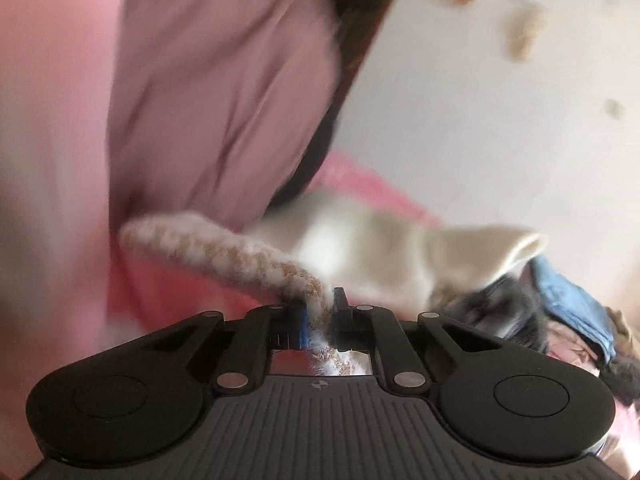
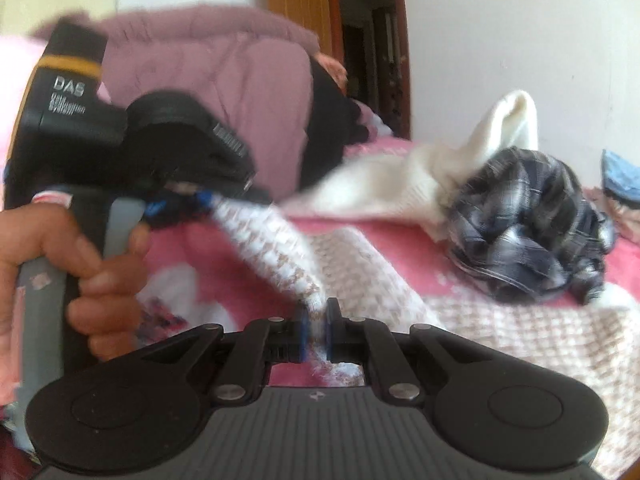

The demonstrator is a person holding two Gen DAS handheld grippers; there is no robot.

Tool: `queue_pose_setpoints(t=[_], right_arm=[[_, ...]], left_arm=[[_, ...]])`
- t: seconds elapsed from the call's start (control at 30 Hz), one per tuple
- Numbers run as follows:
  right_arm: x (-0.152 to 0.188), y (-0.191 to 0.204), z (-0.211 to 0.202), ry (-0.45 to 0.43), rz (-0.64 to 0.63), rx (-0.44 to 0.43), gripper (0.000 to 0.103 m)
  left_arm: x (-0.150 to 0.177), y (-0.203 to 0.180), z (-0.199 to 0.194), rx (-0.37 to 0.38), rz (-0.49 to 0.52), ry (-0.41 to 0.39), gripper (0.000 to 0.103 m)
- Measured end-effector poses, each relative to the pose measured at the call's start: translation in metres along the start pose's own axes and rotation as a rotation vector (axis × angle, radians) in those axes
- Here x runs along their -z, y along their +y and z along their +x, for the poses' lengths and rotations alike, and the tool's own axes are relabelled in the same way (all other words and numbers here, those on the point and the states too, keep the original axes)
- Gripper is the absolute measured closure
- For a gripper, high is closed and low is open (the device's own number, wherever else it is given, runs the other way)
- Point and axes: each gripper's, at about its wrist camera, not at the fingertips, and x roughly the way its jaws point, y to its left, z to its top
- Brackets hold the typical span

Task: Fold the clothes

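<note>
A beige-and-white checked knit garment [image 2: 400,280] lies over the pink bed cover [image 2: 400,236]. My right gripper [image 2: 316,326] is shut on one edge of it near the camera. My left gripper [image 2: 188,200], held by a hand [image 2: 60,248], shows at the left of the right wrist view, shut on another part of the same knit, which stretches taut between the two. In the left wrist view my left gripper [image 1: 320,312] pinches a rolled strip of the knit [image 1: 224,248]. The picture is blurred by motion.
A cream garment [image 2: 420,176] and a crumpled dark plaid shirt [image 2: 528,220] lie behind the knit. A blue cloth [image 2: 620,176] and other clothes sit at the far right. A mauve quilt [image 2: 240,80] is heaped at the back left, by a white wall [image 2: 500,40].
</note>
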Motion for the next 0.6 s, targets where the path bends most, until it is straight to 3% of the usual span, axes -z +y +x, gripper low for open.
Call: queue_pose_setpoints(t=[0.07, 0.2, 0.3, 0.37, 0.43, 0.5, 0.6], right_arm=[[0.0, 0.007, 0.001, 0.0, -0.001, -0.052, 0.094], [0.008, 0.003, 0.024, 0.105, 0.044, -0.143, 0.094], [0.019, -0.015, 0.041, 0.184, 0.176, -0.2, 0.093], [0.02, -0.017, 0.042, 0.188, 0.2, -0.208, 0.09], [0.018, -0.01, 0.039, 0.188, 0.178, -0.204, 0.082], [0.017, 0.0, 0.039, 0.182, 0.134, -0.192, 0.066], [0.017, 0.019, 0.039, 0.17, 0.046, -0.155, 0.058]], left_arm=[[-0.008, -0.005, -0.011, -0.03, 0.052, -0.015, 0.094], [-0.001, -0.007, -0.007, -0.142, 0.162, 0.047, 0.091], [0.002, -0.005, 0.0, -0.18, 0.176, 0.087, 0.091], [-0.001, 0.0, -0.001, -0.187, 0.15, 0.083, 0.09], [-0.001, 0.002, -0.006, -0.184, 0.12, 0.072, 0.089], [-0.003, 0.004, -0.011, -0.179, 0.088, 0.063, 0.089], [-0.007, 0.007, -0.018, -0.161, 0.042, 0.051, 0.089]])
